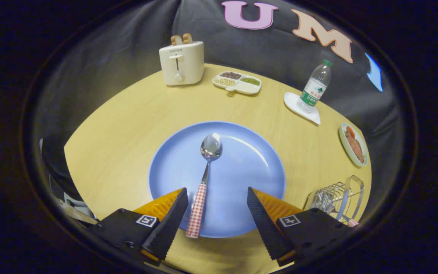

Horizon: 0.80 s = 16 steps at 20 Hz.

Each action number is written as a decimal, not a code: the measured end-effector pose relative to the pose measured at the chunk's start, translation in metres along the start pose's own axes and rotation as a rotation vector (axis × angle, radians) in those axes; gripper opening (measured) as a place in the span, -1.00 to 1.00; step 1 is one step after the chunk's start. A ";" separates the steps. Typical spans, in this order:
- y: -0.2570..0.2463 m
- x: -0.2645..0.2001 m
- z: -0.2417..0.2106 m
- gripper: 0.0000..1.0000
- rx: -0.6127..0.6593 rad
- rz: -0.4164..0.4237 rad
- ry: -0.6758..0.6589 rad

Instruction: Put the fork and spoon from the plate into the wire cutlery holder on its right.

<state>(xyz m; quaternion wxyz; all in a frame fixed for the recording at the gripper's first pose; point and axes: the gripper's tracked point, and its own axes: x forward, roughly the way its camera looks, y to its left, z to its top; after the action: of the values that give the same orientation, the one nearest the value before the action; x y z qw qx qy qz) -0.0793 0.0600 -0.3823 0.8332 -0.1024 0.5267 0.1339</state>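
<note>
A blue plate (249,160) lies on the round wooden table just ahead of my fingers. On it rests a spoon (205,179) with a shiny bowl pointing away and a red-and-white checked handle that reaches over the plate's near rim. My gripper (217,194) is open above the near part of the plate, and the spoon's handle lies between the fingers, close to the left one. The wire cutlery holder (337,199) stands to the right of the plate, beside the right finger, with metal tines and a bit of checked handle inside it.
At the far side of the table stand a cream toaster (181,62) with bread in it and a divided dish of beans (237,82). A water bottle (315,87) stands on a white coaster, far right. A small dish of food (353,144) sits near the right edge.
</note>
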 end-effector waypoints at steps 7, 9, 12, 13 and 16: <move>0.013 0.007 -0.010 0.86 0.035 0.065 0.025; 0.015 0.008 -0.012 0.56 0.081 0.076 0.034; 0.017 0.007 -0.010 0.11 0.080 0.085 0.039; 0.018 0.007 -0.011 -0.03 0.082 0.077 0.028; 0.019 0.005 -0.012 -0.39 0.067 0.075 0.021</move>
<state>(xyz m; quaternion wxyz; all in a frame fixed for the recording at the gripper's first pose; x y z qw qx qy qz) -0.0933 0.0746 -0.3926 0.8250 -0.0560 0.5430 0.1463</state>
